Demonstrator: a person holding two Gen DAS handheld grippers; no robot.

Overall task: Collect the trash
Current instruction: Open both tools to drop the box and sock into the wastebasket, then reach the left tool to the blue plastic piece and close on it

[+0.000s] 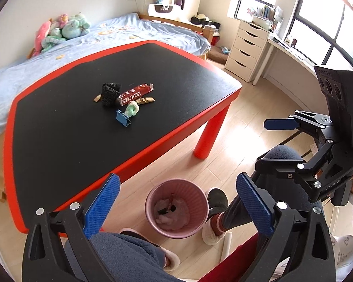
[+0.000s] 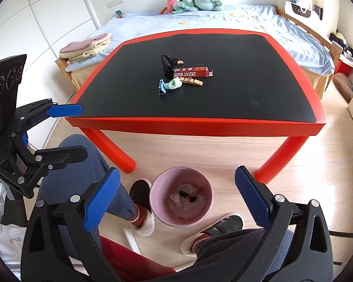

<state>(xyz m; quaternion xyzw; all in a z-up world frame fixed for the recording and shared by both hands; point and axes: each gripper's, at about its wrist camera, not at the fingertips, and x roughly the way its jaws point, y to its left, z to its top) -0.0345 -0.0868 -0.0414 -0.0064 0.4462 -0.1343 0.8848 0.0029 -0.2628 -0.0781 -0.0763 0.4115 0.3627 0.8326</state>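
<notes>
Left gripper [image 1: 176, 206]: we saw its fingers spread wide, empty, above the bin [image 1: 176, 208].
Right gripper [image 2: 176, 199]: likewise wide, empty, above it.
Tabletop [image 2: 247, 89]: beyond the bin.

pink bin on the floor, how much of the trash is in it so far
Done: the ribbed pink plastic bin already holds a few dark scraps and a red strip on crumpled tissue. In hand: nothing; the left gripper and right gripper are both open above it. Left: the dark red printed box, blue binder clip and other bits on the red-edged black table.
</notes>
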